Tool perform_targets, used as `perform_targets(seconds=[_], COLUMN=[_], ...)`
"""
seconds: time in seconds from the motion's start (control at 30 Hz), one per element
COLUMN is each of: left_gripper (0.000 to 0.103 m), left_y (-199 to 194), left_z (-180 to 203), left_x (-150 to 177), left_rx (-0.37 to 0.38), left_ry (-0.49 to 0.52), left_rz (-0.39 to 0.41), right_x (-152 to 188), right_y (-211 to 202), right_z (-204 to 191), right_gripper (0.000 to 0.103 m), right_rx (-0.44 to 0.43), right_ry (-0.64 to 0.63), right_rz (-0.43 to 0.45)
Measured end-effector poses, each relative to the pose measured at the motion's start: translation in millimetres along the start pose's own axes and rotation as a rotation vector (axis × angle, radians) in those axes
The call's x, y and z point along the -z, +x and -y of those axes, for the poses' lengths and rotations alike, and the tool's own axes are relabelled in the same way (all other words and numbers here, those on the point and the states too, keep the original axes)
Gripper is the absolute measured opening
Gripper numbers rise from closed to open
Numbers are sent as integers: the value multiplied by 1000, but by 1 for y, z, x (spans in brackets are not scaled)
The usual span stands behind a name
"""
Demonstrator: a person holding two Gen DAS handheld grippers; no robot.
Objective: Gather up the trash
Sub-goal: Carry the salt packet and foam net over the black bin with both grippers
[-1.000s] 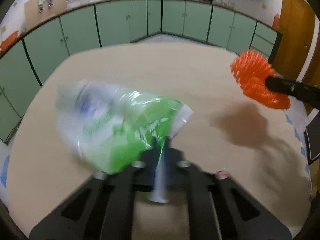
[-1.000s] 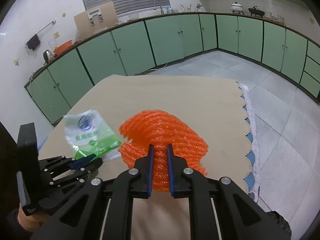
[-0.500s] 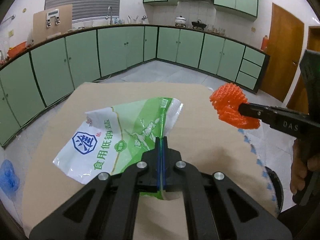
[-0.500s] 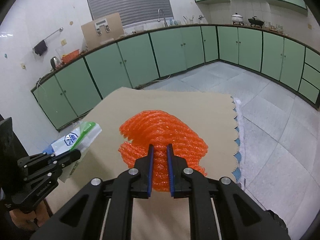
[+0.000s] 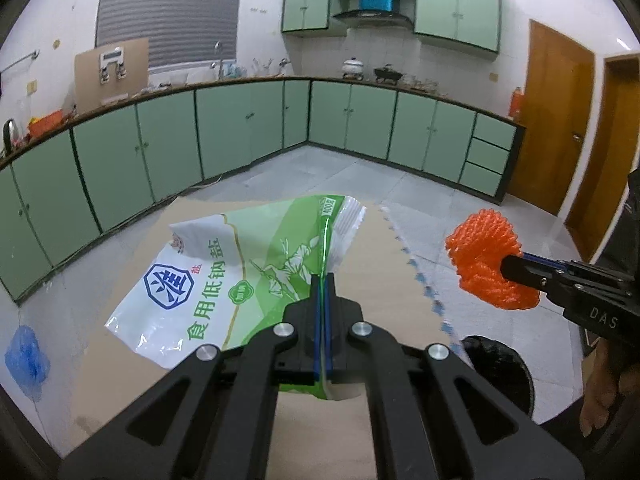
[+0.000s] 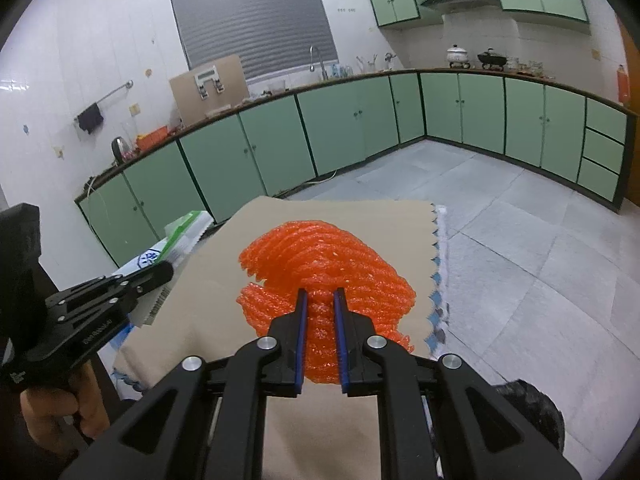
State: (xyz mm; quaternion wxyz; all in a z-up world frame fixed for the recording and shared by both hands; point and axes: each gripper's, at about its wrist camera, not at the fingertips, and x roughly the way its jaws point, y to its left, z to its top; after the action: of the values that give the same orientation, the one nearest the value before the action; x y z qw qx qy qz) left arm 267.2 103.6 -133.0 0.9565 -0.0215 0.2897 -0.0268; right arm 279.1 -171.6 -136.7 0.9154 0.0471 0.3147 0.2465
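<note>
Black hand-held gripper (image 5: 323,280), blue finger pads (image 6: 299,336), silver screws, bare-skinned hand (image 6: 52,420)

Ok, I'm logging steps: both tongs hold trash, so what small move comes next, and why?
Probably carry the orange foam net in the right tongs over the black bin and let go. The bin sits low on that side, and the left tongs already grip the salt bag.

My left claw (image 5: 322,280) has its two blue-lined fingers pressed together on the edge of a green-and-white salt bag (image 5: 224,276), which hangs in the air above the tan tabletop (image 5: 396,276). Off to my right, the right claw (image 5: 510,266) grips a bunched orange foam net (image 5: 482,248), well apart from the bag. Below that net sits a black bin (image 5: 500,372), just past the tabletop's edge.
</note>
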Motion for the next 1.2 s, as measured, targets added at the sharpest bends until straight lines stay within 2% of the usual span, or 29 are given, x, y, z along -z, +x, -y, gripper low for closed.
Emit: perform_targets(seconds=[0.23,0.57,0.93,1.2], left_gripper=[0,0,0,0], left_y=[-45,-84,-107,-108], left_z=[44,100,145,172], left_x=[-3,0,12,26], left_rx=[45,129,220,351], left_ry=[57,137,200,222], left_rz=[51,99,129,107], right_x=[7,20,35,44], right_y=[-56,-120,-169,-200], right_z=[4,19,22,22], right_gripper=[12,12,12,12], right_rx=[61,143,212,330], right_ry=[22,53,75,86], right_rz=[30,95,147,153])
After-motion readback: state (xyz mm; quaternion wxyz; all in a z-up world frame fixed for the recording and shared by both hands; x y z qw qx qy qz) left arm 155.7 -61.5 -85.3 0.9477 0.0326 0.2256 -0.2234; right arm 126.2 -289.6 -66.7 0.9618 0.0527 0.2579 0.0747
